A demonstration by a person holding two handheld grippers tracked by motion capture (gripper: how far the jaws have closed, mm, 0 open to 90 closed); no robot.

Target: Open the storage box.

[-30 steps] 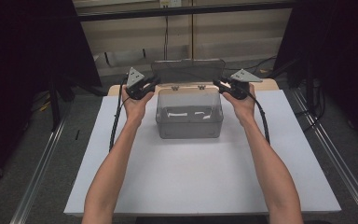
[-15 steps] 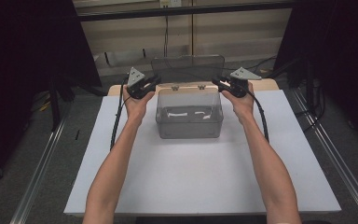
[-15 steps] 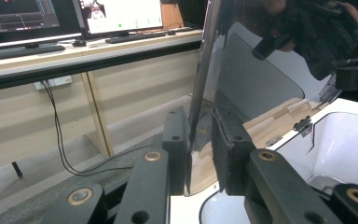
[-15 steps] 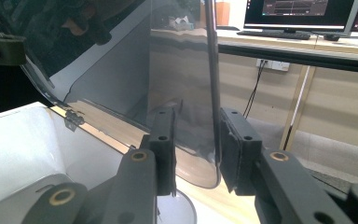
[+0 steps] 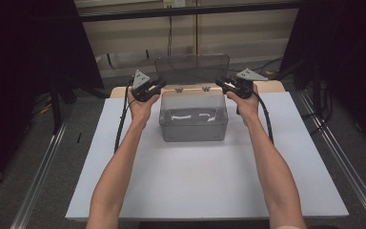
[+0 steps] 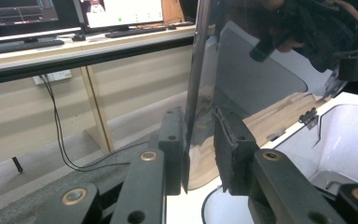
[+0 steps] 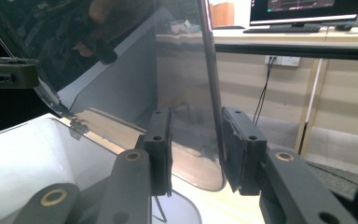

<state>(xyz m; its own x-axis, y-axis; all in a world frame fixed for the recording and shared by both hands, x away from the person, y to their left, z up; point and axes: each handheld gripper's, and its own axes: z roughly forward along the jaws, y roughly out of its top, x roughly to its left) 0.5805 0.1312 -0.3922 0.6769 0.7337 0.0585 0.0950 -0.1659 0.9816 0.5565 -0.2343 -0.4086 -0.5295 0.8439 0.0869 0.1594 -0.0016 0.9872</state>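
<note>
both grippers stand at the back corners of the clear plastic box (image 5: 193, 118), one at each side edge of its raised lid (image 5: 192, 68). left gripper (image 5: 147, 88) is at about ten o'clock from the box and right gripper (image 5: 232, 86) at about two o'clock. the box sits on the white board (image 5: 205, 186) toward twelve o'clock, with something pale lying inside it that is too small to name.

in the left gripper view the jaws straddle the lid's edge (image 6: 192, 93); the left-hand pad looks to touch the panel, while a gap shows at the other pad, so this tool reads as parted and not clamped. in the right gripper view the lid edge (image 7: 210, 88) again stands between the jaws with space on both sides, so that tool is slack around it too.

the lid stands near upright on its two small hinges (image 5: 190, 89), so the step in hand seems to be swinging it, though which way i cannot tell. to do it well, i judge both hands should move together at matching height, so the thin panel does not twist on the hinges. let the edges slide in the jaws rather than squeezing hard, and follow the hinge arc instead of pushing straight. the box is light and could skid toward six o'clock if dragged.
</note>
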